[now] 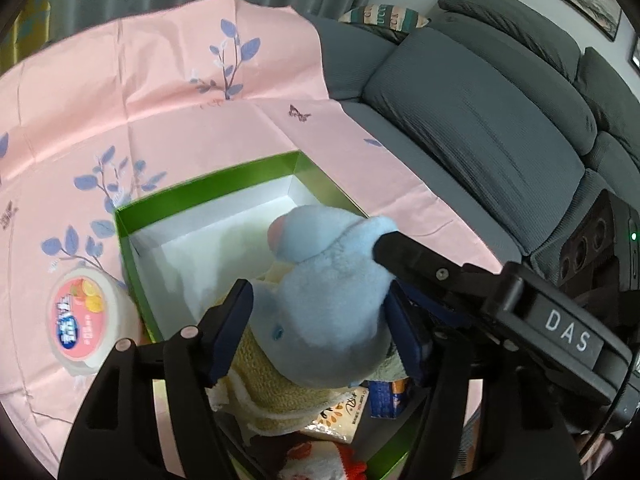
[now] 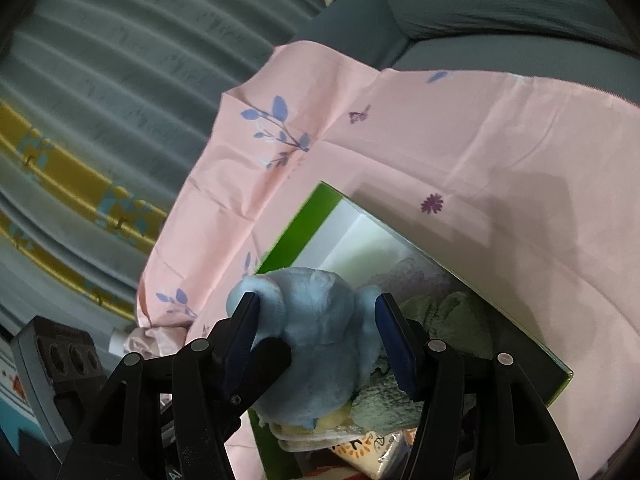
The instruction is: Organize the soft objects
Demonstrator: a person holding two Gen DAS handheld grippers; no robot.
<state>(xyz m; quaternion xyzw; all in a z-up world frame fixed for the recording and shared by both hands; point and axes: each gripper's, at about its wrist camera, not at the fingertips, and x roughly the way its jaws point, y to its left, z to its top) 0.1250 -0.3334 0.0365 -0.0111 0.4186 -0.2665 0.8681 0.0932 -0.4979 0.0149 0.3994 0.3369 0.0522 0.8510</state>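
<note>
Basically, we had both tongs on the same item. Our left gripper (image 1: 320, 320) was partly closed, pads pressed against both flanks of the blue plush toy (image 1: 332, 300), so it had hold of it. Our right gripper (image 2: 316, 340) was about equally closed and straddled the same plush; one pad (image 2: 246, 320) looked pressed into the fur, but we couldn't tell if the other pad was touching. In the left wrist view one black right finger (image 1: 424, 264) reached in from the right and met the far upper end of the toy.

The toy sat directly ahead of the left tongs, between the fingers, with its long axis running roughly away from the camera toward its pink-tipped end (image 1: 278, 232). It hung over the near part of the green box (image 1: 208, 178), just above a folded yellow towel (image 1: 276, 392) and a green towel (image 2: 444, 316). The far half of the box floor looked bare and white.

We judged the left hand nearer and better set. Next move was likely down and forward into the box. A round tub (image 1: 86, 320) sat just outside the left wall on the pink cloth (image 1: 160, 80).
</note>
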